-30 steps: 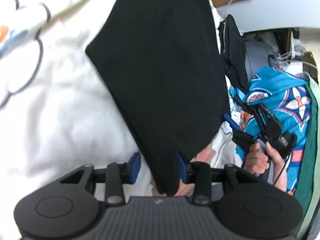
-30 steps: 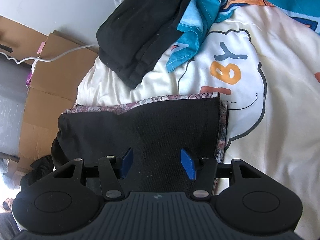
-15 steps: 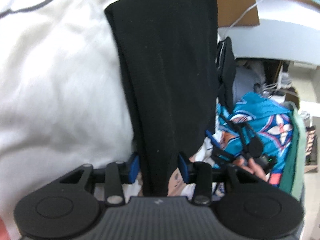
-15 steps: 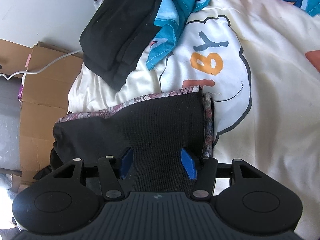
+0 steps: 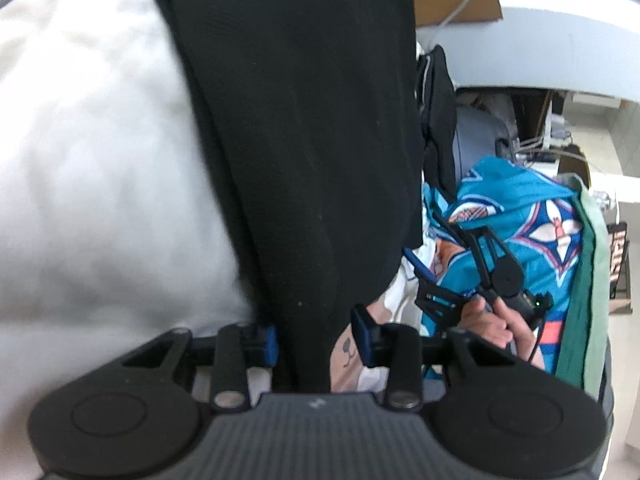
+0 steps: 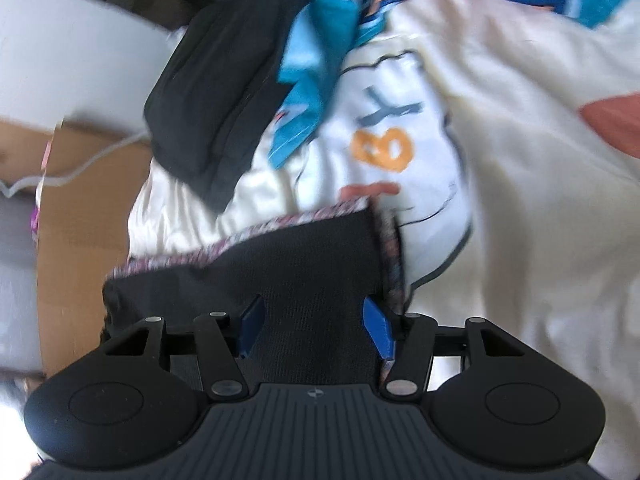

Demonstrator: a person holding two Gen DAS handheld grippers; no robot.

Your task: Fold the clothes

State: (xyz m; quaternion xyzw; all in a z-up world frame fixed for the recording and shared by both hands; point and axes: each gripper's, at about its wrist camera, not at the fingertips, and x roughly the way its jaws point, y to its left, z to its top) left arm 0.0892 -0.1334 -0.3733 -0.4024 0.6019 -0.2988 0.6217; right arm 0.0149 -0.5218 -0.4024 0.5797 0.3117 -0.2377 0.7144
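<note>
Black garment (image 5: 304, 128) between both jaws

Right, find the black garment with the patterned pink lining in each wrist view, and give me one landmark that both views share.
Left wrist view: the black garment with the patterned pink lining runs from top centre down between the left gripper jaws.
Right wrist view: it lies low centre, lining along its upper edge, reaching between the right gripper jaws.
Shared landmark: the turquoise patterned cloth.

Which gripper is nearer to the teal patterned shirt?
Right. In the left wrist view the right gripper sits just in front of the teal patterned shirt, while the left gripper stays beside it across the black garment.
</note>
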